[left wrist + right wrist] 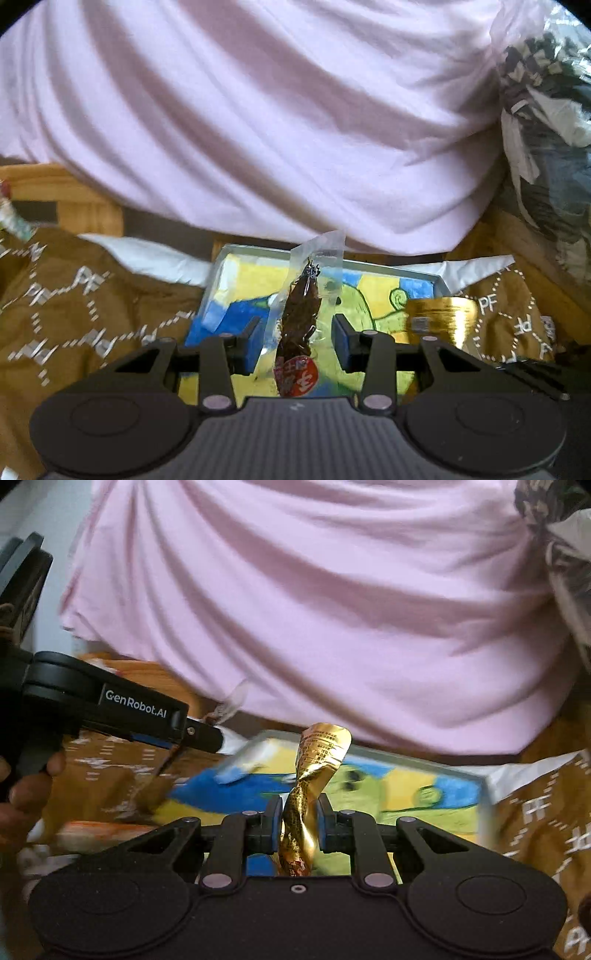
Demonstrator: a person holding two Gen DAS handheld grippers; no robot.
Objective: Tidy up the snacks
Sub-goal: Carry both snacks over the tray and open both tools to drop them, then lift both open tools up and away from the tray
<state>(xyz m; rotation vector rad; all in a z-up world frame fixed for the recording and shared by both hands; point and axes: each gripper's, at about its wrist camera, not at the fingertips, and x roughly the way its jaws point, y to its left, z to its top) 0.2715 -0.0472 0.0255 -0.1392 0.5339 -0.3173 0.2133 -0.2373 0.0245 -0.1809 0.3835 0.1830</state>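
Observation:
In the left wrist view my left gripper [295,338] holds a clear packet with a dark brown snack [299,317] across its width. The jaws stand a packet's width apart, and the packet points forward above a colourful painted tray [388,266]. My right gripper [298,823] is shut on a twisted gold wrapper [314,771] over the same tray [424,766]. That gold wrapper [439,321] also shows at the right of the left wrist view. The left gripper [218,734] enters the right wrist view from the left, with the clear packet's tip [231,701] poking out.
A person in a pink shirt [277,110] stands close behind the tray. Brown cloth with a white PF pattern [74,314] surrounds the tray. A crinkled plastic bag [546,110] hangs at the right. An orange-and-white packet [103,830] lies at the left, near a hand [26,794].

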